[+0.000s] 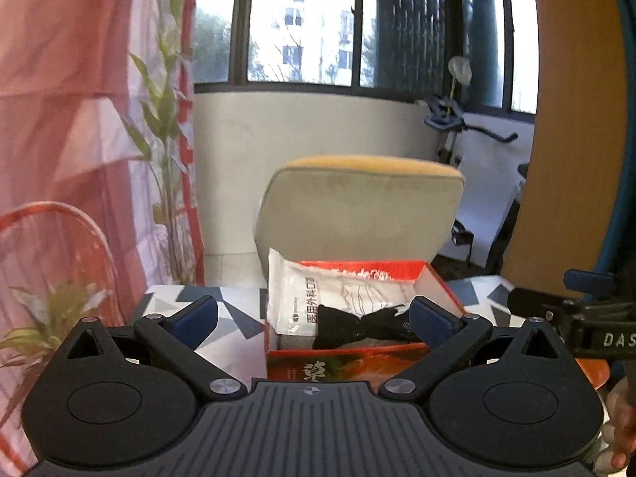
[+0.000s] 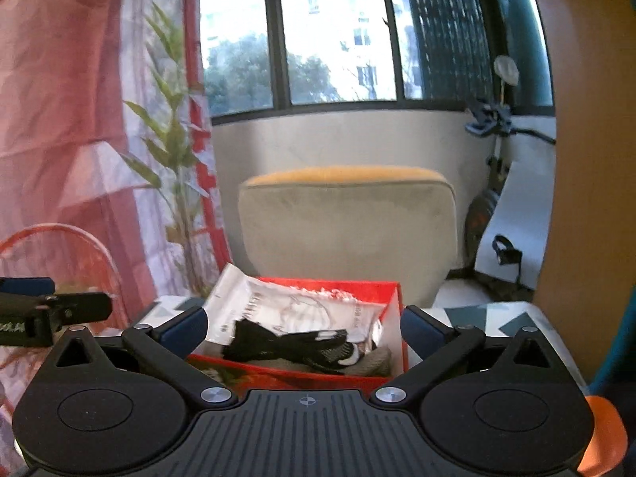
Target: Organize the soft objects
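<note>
The open red cardboard box [image 1: 357,361] stands on the table with the grey-and-white triangle-pattern cloth [image 1: 222,318], in front of a beige cushioned chair [image 1: 357,210]. Inside it lie a black knitted sock-like cloth [image 2: 286,344] and, leaning on the far wall, a white crinkly plastic mask packet [image 1: 302,298].

The left gripper [image 1: 314,314] and the right gripper [image 2: 304,328] both have their jaws spread fully wide and hold nothing.

I judge the cloth light, limp and easy to bunch, best pinched at its narrow middle. The packet seems slippery and thin; its upper free edge is probably the better place to hold.
</note>
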Action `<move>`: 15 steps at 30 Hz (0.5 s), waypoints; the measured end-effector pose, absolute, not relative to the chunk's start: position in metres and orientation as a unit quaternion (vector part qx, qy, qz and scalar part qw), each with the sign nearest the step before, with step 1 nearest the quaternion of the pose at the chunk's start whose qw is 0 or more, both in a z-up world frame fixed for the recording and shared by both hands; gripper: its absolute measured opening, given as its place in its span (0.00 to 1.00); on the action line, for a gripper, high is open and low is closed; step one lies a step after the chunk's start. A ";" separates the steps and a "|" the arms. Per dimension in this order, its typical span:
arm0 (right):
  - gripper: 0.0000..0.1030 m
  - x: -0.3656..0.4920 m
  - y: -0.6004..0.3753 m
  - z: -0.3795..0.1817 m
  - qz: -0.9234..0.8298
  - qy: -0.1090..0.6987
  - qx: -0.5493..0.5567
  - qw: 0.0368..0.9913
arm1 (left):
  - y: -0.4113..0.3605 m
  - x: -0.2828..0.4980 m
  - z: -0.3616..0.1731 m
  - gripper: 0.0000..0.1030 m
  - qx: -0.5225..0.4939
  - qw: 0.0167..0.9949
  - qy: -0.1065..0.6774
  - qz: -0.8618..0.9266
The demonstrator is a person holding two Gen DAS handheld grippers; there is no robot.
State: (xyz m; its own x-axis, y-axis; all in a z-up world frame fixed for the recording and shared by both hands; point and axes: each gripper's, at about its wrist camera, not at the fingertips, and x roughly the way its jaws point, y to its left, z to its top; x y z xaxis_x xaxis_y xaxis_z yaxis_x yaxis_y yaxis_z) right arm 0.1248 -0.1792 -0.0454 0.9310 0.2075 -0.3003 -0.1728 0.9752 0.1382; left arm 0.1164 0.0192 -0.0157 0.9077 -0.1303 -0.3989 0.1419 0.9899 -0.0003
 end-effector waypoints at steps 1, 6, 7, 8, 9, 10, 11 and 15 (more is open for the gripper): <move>1.00 0.115 -0.178 -0.040 0.101 0.156 0.057 0.981 | 0.020 0.110 -0.012 1.00 0.013 0.977 0.201 -0.069; 1.00 0.077 -0.176 -0.019 0.089 0.148 0.061 0.983 | 0.018 0.075 0.007 1.00 0.023 0.980 0.193 -0.050; 1.00 0.071 -0.177 -0.015 0.087 0.148 0.062 0.983 | 0.018 0.068 0.010 1.00 0.025 0.980 0.191 -0.046; 1.00 0.063 -0.178 -0.011 0.084 0.148 0.065 0.983 | 0.018 0.063 0.013 1.00 0.027 0.981 0.189 -0.042; 1.00 0.057 -0.179 -0.009 0.081 0.148 0.066 0.984 | 0.018 0.056 0.016 1.00 0.028 0.981 0.187 -0.038; 1.00 0.050 -0.181 -0.005 0.076 0.149 0.064 0.984 | 0.019 0.051 0.018 1.00 0.027 0.982 0.184 -0.036; 1.00 0.045 -0.181 -0.003 0.071 0.149 0.062 0.984 | 0.020 0.046 0.022 1.00 0.026 0.982 0.182 -0.035; 1.00 0.026 -0.185 0.007 0.059 0.150 0.049 0.986 | 0.020 0.034 0.030 1.00 0.024 0.985 0.171 -0.028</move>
State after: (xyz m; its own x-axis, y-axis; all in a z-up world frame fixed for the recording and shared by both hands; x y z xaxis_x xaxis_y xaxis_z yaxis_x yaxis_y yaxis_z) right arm 0.0257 -0.1853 0.0074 0.9481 0.1305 -0.2901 -0.1009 0.9883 0.1146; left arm 0.0337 0.0199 0.0297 0.9398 -0.0463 -0.3385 0.0626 0.9973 0.0373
